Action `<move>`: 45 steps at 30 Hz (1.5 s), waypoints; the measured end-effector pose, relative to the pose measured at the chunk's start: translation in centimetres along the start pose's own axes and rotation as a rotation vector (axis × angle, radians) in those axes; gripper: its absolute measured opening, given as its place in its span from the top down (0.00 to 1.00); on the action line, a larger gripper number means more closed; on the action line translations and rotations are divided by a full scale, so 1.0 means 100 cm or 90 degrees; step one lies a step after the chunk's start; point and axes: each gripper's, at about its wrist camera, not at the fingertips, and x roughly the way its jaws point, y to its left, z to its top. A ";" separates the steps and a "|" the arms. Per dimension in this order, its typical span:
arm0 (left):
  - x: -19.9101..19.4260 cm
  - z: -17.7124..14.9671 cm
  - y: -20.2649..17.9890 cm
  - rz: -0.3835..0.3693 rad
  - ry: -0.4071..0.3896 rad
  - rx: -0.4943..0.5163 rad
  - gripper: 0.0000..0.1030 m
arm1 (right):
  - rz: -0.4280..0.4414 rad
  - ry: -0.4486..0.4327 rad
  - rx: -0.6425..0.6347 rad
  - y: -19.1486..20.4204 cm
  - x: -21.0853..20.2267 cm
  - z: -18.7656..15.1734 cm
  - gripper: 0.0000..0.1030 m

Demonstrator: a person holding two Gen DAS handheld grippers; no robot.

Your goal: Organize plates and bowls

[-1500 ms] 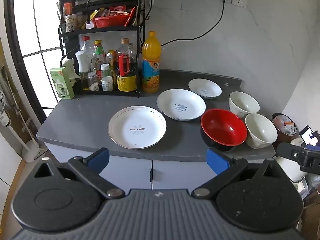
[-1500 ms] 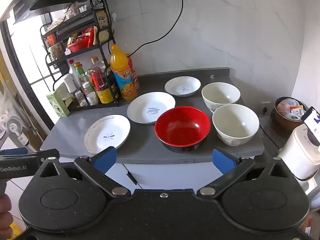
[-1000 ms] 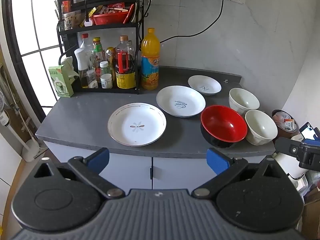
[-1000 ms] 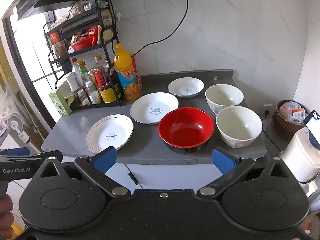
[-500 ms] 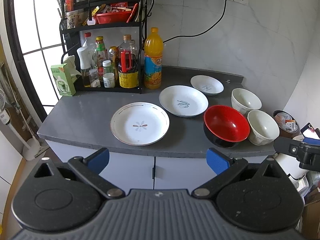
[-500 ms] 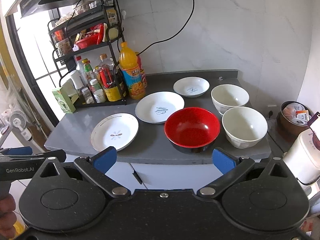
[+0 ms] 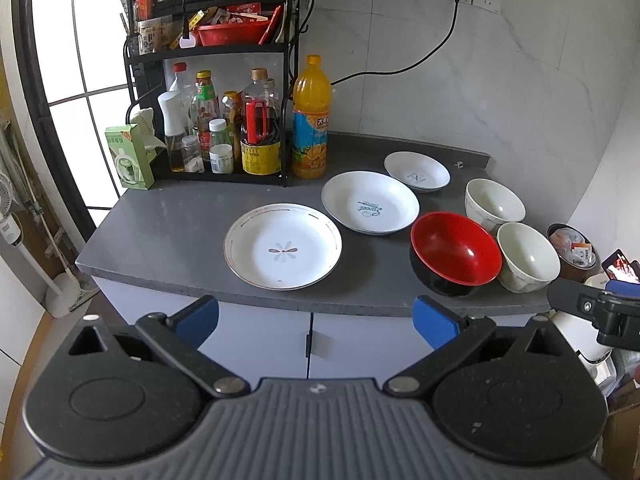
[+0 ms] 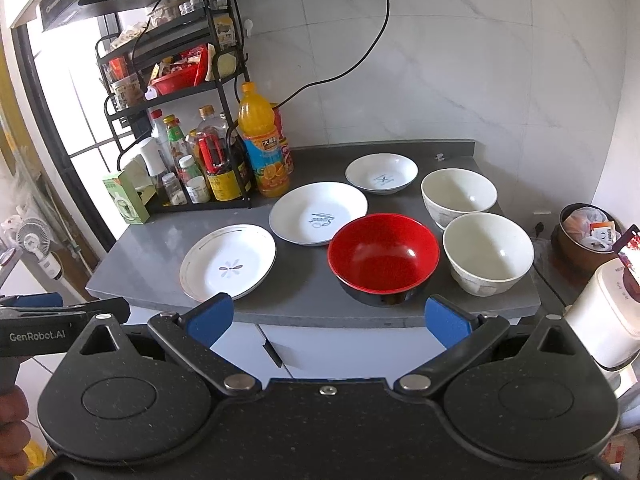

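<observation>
Both grippers, left gripper (image 7: 316, 318) and right gripper (image 8: 328, 316), hang spread wide and empty before the bench (image 7: 168, 232); plates (image 7: 283, 246) and bowls (image 7: 456, 254) sit apart along its front and right edges.

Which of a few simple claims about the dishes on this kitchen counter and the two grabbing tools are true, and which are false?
1. Three plates lie on the counter. True.
2. The red bowl is stacked inside a white bowl. False: it stands alone beside the white bowls.
3. The right gripper holds a plate. False: its fingers are spread and hold nothing.
4. An orange juice bottle stands next to the rack. True.
5. The left gripper is open. True.
</observation>
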 end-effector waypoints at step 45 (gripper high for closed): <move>0.001 0.004 0.004 0.006 0.011 -0.015 0.01 | 0.000 0.011 0.019 -0.009 0.003 0.005 0.00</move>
